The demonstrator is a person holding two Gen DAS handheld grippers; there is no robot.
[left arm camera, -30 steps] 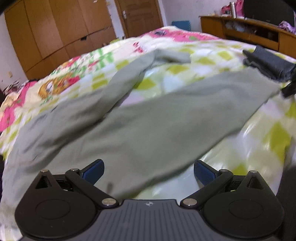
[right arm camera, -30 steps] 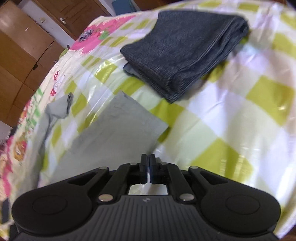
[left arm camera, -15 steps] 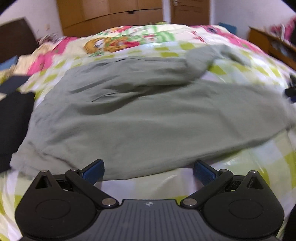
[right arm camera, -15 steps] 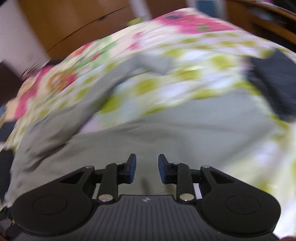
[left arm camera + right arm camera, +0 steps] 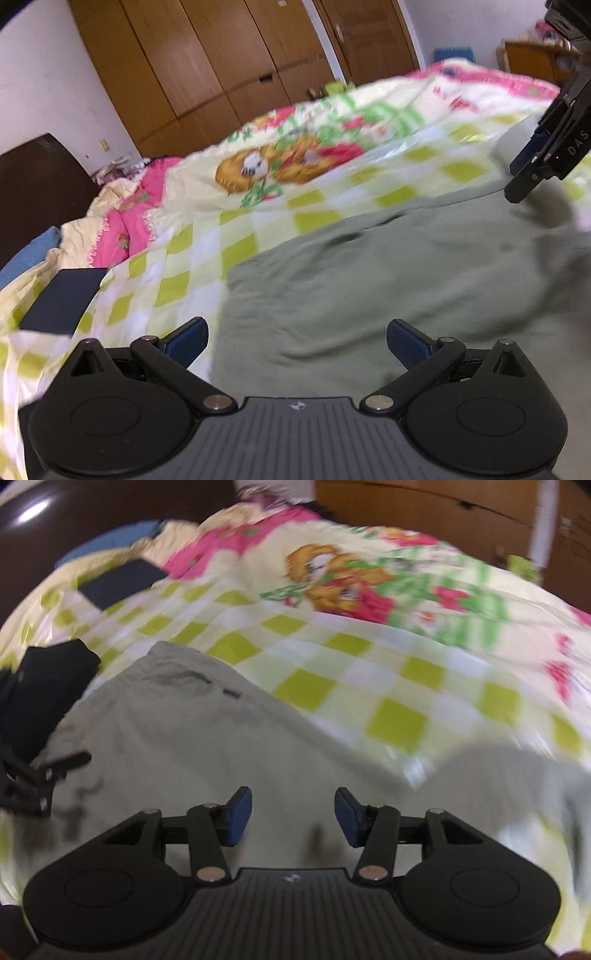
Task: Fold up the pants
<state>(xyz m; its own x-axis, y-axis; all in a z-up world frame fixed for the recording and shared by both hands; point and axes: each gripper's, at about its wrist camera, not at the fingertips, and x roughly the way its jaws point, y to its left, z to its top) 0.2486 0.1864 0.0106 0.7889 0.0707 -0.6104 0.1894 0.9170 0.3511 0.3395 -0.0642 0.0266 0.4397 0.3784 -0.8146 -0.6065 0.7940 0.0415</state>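
Note:
Grey-green pants [image 5: 388,273] lie spread on the checked bedspread [image 5: 221,236]; in the right wrist view the pants [image 5: 177,731] show their waist end with a pocket slit. My left gripper [image 5: 297,341] is open and empty, just above the pants' near edge. My right gripper [image 5: 293,818] is open and empty over the pants; it also shows in the left wrist view [image 5: 532,170] at the far right. The left gripper's fingers [image 5: 48,768] show at the left edge of the right wrist view.
A dark flat item [image 5: 62,295] lies on the bed to the left. A black garment [image 5: 44,686] lies beside the waist. A pink and cream quilt [image 5: 125,218], a dark headboard [image 5: 33,184] and wooden wardrobes [image 5: 207,66] stand beyond.
Both grippers swung left toward the waist end of the pants. The right gripper went from shut to open. The folded dark grey garment has left view.

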